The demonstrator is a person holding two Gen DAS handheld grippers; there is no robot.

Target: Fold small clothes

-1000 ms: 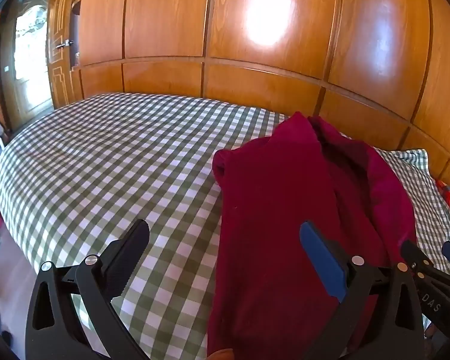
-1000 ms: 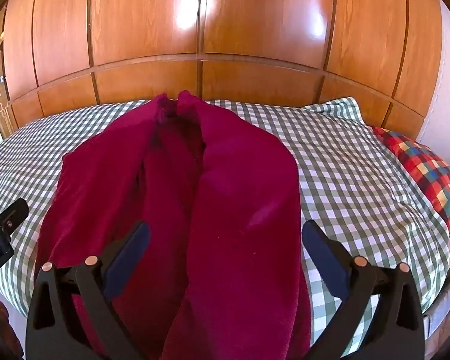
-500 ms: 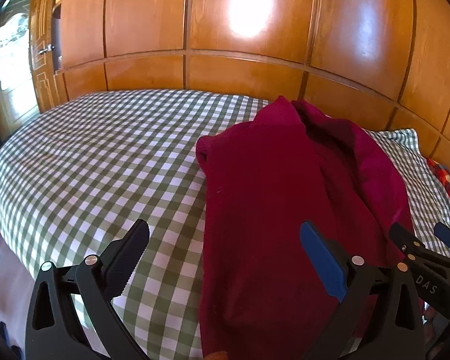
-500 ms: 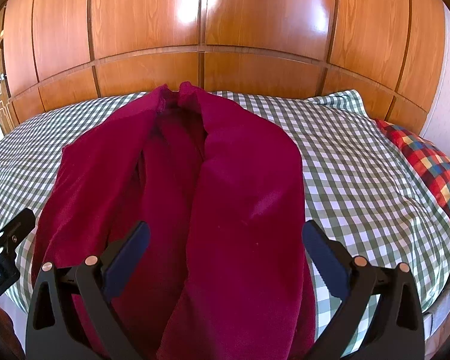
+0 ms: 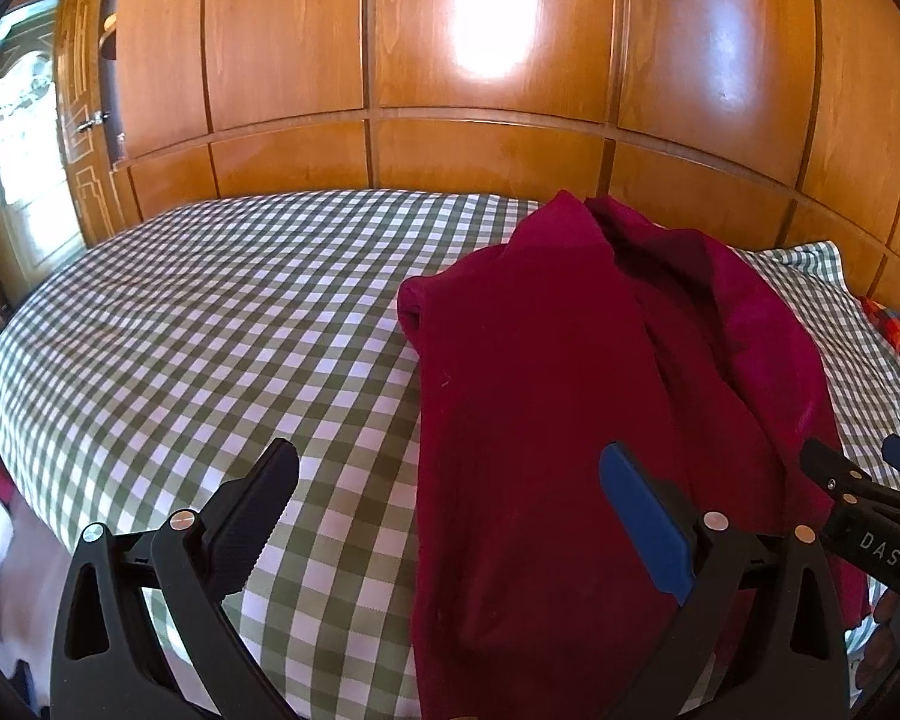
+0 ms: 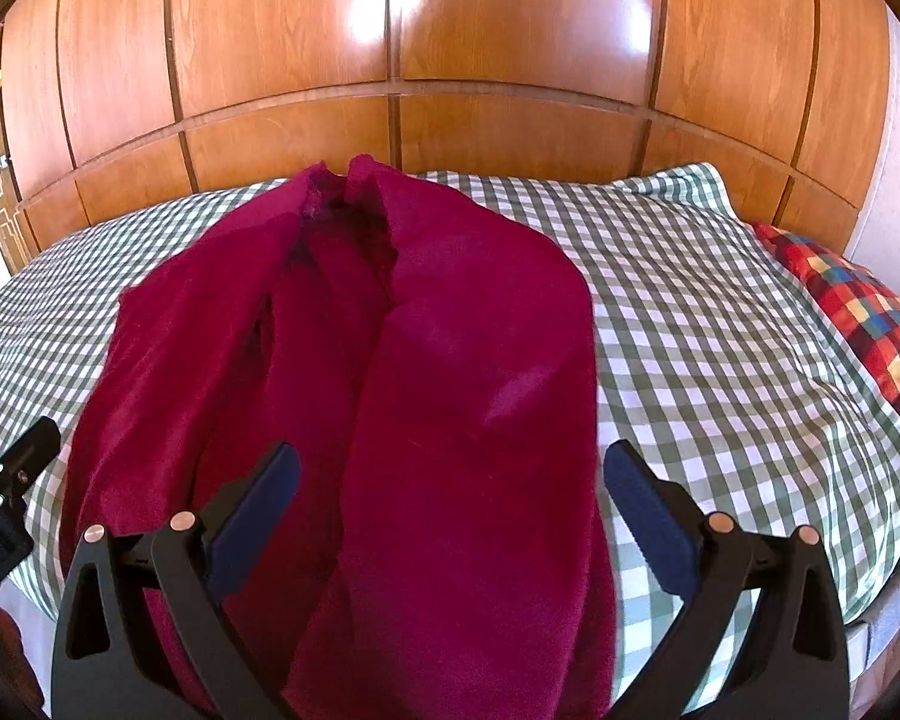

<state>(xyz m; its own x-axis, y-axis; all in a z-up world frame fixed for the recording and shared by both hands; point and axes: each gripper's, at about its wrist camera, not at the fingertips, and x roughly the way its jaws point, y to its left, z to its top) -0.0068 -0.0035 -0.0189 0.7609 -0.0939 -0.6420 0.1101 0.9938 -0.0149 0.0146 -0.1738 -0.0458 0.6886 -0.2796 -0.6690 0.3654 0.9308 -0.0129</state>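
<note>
A dark red fleece garment point(image 5: 546, 420) lies lengthwise on the green-checked bed, both long sides folded in toward the middle, a darker gap between the flaps point(image 6: 330, 312). My left gripper point(image 5: 450, 480) hovers open over its near left edge, the left finger above bare sheet, the blue-padded right finger point(image 5: 642, 516) above the cloth. My right gripper point(image 6: 450, 486) is open above the garment's near end, nothing between its fingers. Each gripper shows at the other's view edge: the right one point(image 5: 870, 504), the left one point(image 6: 6, 480).
The green-and-white checked bedsheet point(image 5: 210, 336) spreads wide to the left. A red, blue and yellow plaid pillow point(image 6: 858, 312) lies at the right end. A wooden panelled wall point(image 6: 450, 60) runs behind the bed; a door point(image 5: 30, 138) stands far left. The bed's near edge is just below me.
The left view has swung leftward and slightly back, so the garment sits more to its right. The right gripper drew back a little. Both stayed open; the garment has not moved.
</note>
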